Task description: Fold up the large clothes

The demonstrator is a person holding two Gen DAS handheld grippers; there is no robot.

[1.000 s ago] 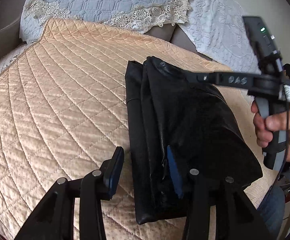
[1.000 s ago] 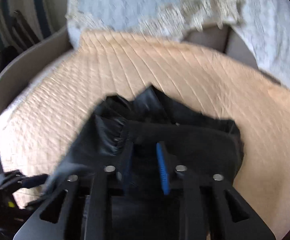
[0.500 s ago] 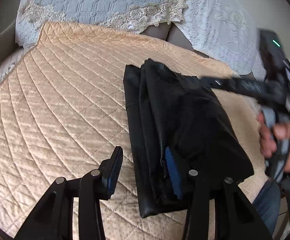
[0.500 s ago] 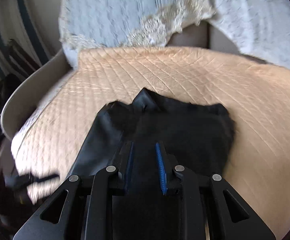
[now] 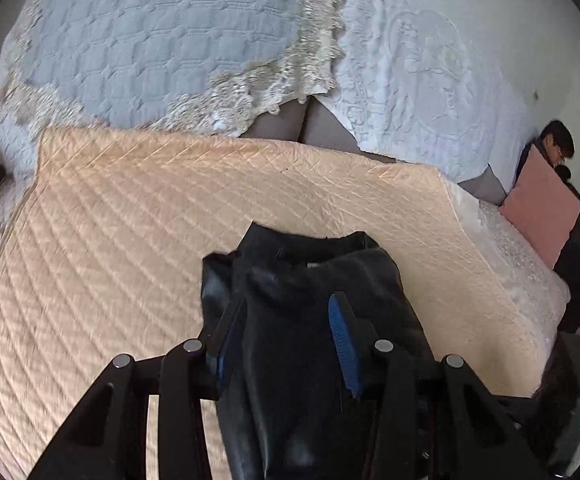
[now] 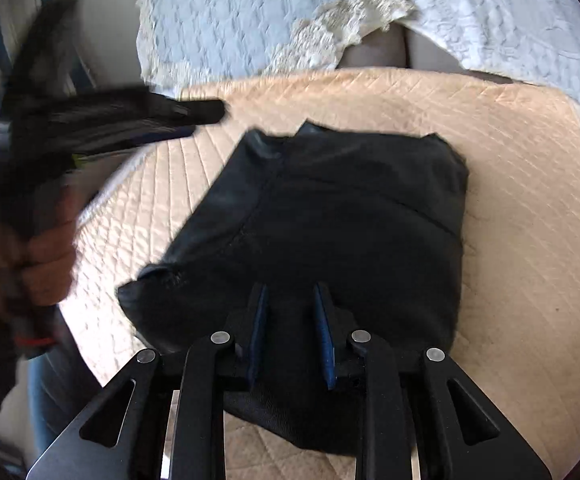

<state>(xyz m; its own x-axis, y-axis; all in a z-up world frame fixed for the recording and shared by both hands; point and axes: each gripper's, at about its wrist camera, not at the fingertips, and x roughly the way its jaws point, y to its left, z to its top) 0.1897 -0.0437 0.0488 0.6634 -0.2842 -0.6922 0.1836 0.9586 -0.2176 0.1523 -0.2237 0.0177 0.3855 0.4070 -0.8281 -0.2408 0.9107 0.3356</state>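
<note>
A black leather-like garment (image 6: 330, 220) lies folded into a thick bundle on the peach quilted cover (image 6: 530, 184). It also shows in the left wrist view (image 5: 314, 280). My left gripper (image 5: 285, 336) is open, its blue-padded fingers either side of the bundle's near end. My right gripper (image 6: 292, 324) is over the garment's near edge with a narrow gap between the blue pads; no cloth shows pinched between them. The left gripper (image 6: 193, 116) appears blurred at the left of the right wrist view, held in a hand.
A pale blue quilted pillow with lace trim (image 5: 161, 40) and a white embossed cover (image 5: 422, 80) lie behind the peach cover. A pink cushion (image 5: 542, 216) and a person (image 5: 558, 148) are at far right. The bed edge drops off at the right.
My left gripper has swung from the garment's left side to straddle its near end. My right gripper has pulled back toward the near edge. The bundle looks flatter and more square.
</note>
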